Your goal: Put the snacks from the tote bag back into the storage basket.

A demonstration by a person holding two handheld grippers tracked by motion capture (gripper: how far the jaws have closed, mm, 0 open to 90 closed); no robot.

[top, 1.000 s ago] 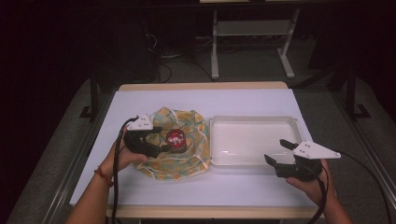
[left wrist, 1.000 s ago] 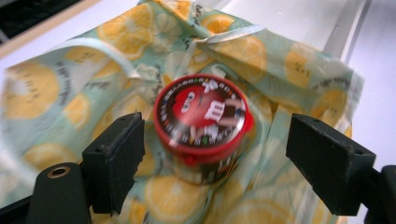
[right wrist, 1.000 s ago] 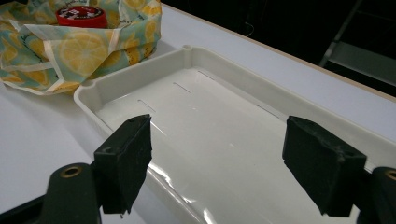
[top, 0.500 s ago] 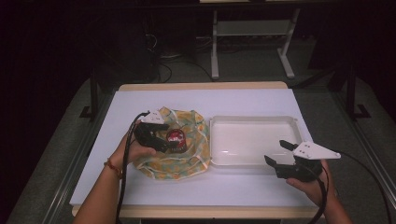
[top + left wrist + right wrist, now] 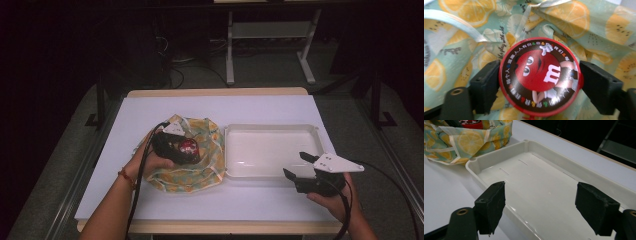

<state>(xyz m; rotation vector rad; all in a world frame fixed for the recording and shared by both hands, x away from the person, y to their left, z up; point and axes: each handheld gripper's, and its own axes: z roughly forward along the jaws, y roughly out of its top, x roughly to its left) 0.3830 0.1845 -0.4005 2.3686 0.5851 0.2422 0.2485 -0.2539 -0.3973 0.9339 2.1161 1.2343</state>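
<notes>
A round red candy tin (image 5: 539,75) with a cartoon face on its lid lies on a lemon-print cloth bag (image 5: 200,170) at the table's left. My left gripper (image 5: 189,151) is over the bag, and its two black jaws press the tin's left and right edges, shut on it. An empty white plastic tray (image 5: 272,127) sits to the right of the bag. Near the tray's front right corner my right gripper (image 5: 295,164) is held open, with nothing between its jaws. In the right gripper view the tray (image 5: 499,155) lies just beyond the jaws, with the bag (image 5: 466,140) at the top left.
The white table (image 5: 150,107) has bare surface behind and in front of the bag and tray. Pale ribbon straps (image 5: 454,22) of the bag lie loose around the tin. Beyond the table stand a metal frame (image 5: 265,50) and cables on a dark floor.
My left gripper has moved right over the bag and its jaws now stand on both sides of the red tin. The right gripper has stayed in place.
</notes>
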